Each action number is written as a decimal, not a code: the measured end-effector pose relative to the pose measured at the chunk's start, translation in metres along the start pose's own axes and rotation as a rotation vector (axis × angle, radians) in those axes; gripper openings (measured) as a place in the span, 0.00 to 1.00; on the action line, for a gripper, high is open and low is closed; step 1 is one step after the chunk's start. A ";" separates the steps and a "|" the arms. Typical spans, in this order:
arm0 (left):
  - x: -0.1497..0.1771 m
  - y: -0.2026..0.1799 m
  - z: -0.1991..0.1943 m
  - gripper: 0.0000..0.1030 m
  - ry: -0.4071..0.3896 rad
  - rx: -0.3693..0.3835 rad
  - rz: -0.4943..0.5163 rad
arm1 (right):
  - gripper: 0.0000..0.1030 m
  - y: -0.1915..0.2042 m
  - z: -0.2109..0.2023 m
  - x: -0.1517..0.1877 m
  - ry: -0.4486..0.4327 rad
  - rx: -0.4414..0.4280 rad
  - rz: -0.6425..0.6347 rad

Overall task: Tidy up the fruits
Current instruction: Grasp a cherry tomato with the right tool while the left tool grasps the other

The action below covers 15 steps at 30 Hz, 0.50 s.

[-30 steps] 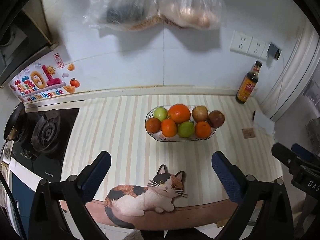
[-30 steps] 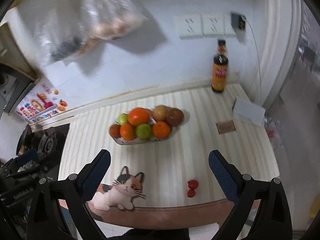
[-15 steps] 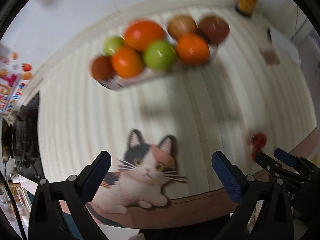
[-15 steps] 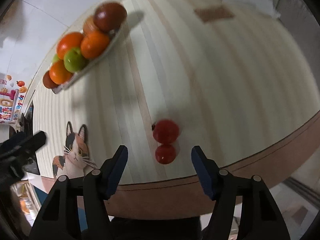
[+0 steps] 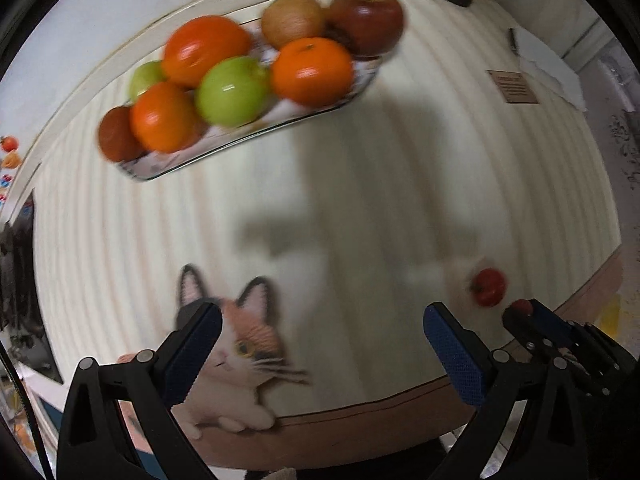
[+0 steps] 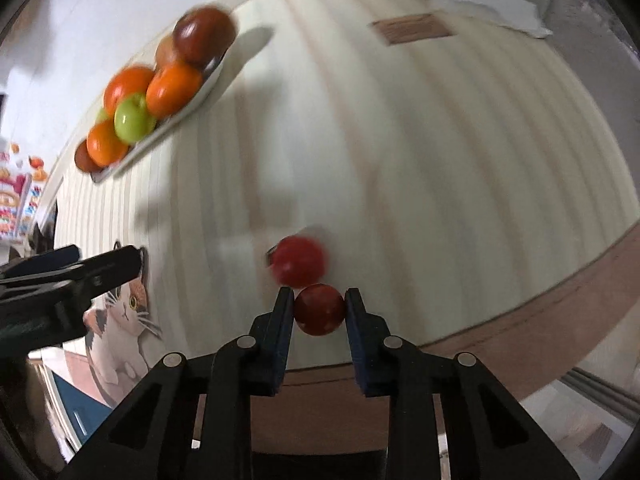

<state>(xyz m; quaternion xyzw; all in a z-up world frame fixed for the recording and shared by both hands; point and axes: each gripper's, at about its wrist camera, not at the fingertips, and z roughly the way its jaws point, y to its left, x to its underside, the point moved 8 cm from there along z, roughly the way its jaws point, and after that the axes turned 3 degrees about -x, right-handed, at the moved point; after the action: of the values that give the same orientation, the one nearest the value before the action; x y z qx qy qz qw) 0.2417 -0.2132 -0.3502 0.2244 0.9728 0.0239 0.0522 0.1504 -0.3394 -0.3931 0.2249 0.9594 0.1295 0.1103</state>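
My right gripper (image 6: 319, 307) has its jaws closed against the near tomato (image 6: 319, 309), one pad on each side, low on the tabletop (image 6: 440, 152) near the front edge. The far tomato (image 6: 299, 261) sits just behind it, touching or nearly so, and looks smeared, so it may be rolling. My left gripper (image 5: 322, 346) hangs with jaws wide apart and nothing between them, above the cat mat (image 5: 236, 356), well short of the fruit.

Step in hand, as I read it: pick the near tomato and carry it to the fruit plate (image 6: 168, 128), which stands far back left and is already heaped with oranges, green apples and darker fruit. From the left view the plate (image 5: 256, 136) is ahead and the far tomato (image 5: 489, 286) off to the right, beside the right gripper (image 5: 524, 312).

To do it well:
- squeeze only enough to hold; it looks soft and round, could pop out or bruise.
- pads look about on the widest part, good; lift straight up so the neighbour isn't dragged off the edge.
- plate is crowded, so aim for a gap near the rim and set it down low, else it rolls off.
- left gripper could take the other tomato, but keep the two grippers clear of each other.
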 end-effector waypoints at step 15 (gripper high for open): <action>0.000 -0.132 0.025 0.57 0.045 0.185 0.263 | 0.27 -0.087 -0.033 -0.011 -0.063 0.072 0.155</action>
<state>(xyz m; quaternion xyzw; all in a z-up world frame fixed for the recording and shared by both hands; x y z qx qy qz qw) 0.1871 -0.3314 -0.3839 0.3533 0.9339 -0.0539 0.0058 0.1157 -0.4266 -0.3863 0.3062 0.9392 0.0959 0.1220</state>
